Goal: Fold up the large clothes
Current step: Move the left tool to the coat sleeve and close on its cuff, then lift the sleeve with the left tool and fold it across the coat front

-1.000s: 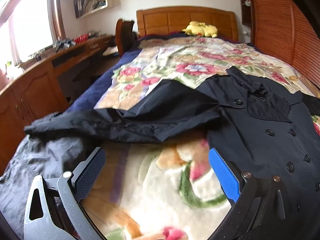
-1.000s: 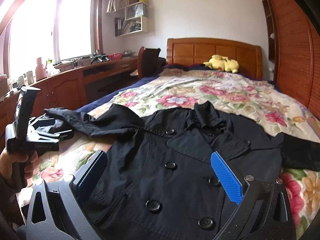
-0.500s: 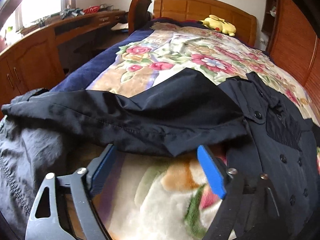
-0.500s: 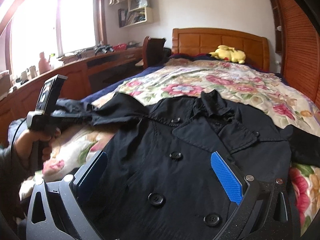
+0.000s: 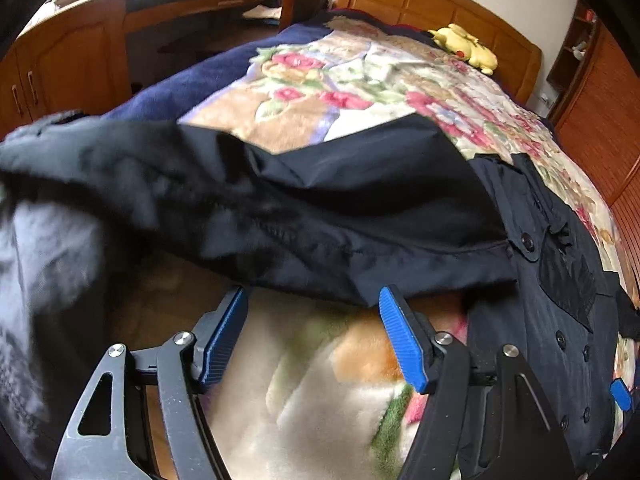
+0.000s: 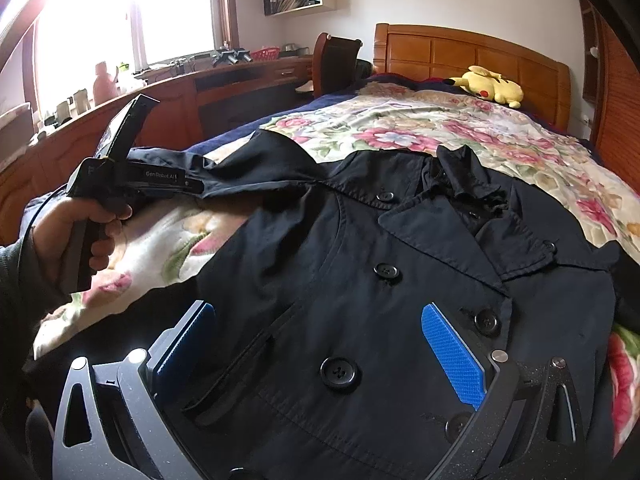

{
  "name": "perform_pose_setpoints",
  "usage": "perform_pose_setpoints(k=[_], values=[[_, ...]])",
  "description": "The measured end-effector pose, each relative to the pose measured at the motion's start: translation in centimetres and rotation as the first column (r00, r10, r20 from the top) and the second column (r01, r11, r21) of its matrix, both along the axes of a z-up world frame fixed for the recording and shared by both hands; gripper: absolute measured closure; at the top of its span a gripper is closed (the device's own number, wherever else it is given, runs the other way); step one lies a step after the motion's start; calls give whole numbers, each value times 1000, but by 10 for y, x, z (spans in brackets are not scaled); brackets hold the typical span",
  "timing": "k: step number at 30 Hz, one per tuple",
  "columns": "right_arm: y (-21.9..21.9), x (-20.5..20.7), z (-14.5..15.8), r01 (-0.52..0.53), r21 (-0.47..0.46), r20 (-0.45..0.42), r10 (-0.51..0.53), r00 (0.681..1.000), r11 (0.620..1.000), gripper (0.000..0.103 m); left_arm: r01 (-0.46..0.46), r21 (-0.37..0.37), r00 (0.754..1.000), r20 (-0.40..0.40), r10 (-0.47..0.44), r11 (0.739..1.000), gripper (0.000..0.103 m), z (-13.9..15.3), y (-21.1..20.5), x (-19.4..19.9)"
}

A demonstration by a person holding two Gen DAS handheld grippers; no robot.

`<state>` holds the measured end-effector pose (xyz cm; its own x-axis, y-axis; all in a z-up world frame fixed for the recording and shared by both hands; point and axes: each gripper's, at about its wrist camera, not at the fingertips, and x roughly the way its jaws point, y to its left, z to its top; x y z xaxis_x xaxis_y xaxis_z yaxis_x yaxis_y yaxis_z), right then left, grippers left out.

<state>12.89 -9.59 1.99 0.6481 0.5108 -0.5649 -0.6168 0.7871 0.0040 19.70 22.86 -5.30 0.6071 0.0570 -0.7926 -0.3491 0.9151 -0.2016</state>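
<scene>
A black double-breasted coat (image 6: 360, 280) lies face up on the flowered bed, collar toward the headboard. Its left sleeve (image 5: 280, 208) stretches out to the left across the blanket. My left gripper (image 5: 312, 320) is open, its blue pads just at the sleeve's near edge, nothing between them. In the right wrist view the left gripper body (image 6: 132, 180) sits at the sleeve, its fingertips hidden. My right gripper (image 6: 320, 344) is open and hovers over the coat's buttoned front, empty.
A flowered blanket (image 6: 460, 132) covers the bed. A yellow plush toy (image 6: 486, 84) lies by the wooden headboard (image 6: 460, 52). A wooden desk and cabinets (image 6: 168, 108) and a chair (image 6: 334, 60) stand to the left. Grey fabric (image 5: 36, 280) lies at the bed's left edge.
My left gripper has moved forward to the sleeve's near edge and its jaws have narrowed a little. My right gripper has moved slightly closer over the coat's front.
</scene>
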Motion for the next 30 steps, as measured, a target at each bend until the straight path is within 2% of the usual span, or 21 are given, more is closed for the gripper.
perform_pose_setpoints(k=[5,6,7,11,12,13,15,21,27,30], values=[[0,-1,1,5,8,7,-5,1000,1000,0,-8,-36,999,44,9,999,34,3,8,2],[-1,-2,0,5,11,7,-5,1000,1000,0,-11,-43,999,47,13,999,37,5,10,4],[-1,-2,0,5,13,8,-5,1000,1000,0,-9,-46,999,47,11,999,47,6,12,6],[0,-3,0,4,12,12,-4,1000,1000,0,-9,-22,1000,21,9,1000,70,6,14,17],[-1,-3,0,4,12,14,-4,1000,1000,0,-5,-20,1000,4,5,1000,83,3,14,20],[0,-4,0,4,12,15,-4,1000,1000,0,-5,-23,1000,-4,5,1000,91,1,14,21],[-2,-4,1,2,13,18,-2,1000,1000,0,-7,-4,1000,5,7,1000,97,2,10,19],[-17,-7,15,21,42,48,-23,999,999,0,47,116,995,80,-56,992,100,36,-21,14],[-44,-10,29,80,79,79,-86,993,994,0,138,168,978,132,-161,976,101,72,-66,11],[-57,-10,33,118,86,97,-126,987,989,0,198,195,961,157,-230,961,101,88,-97,9]])
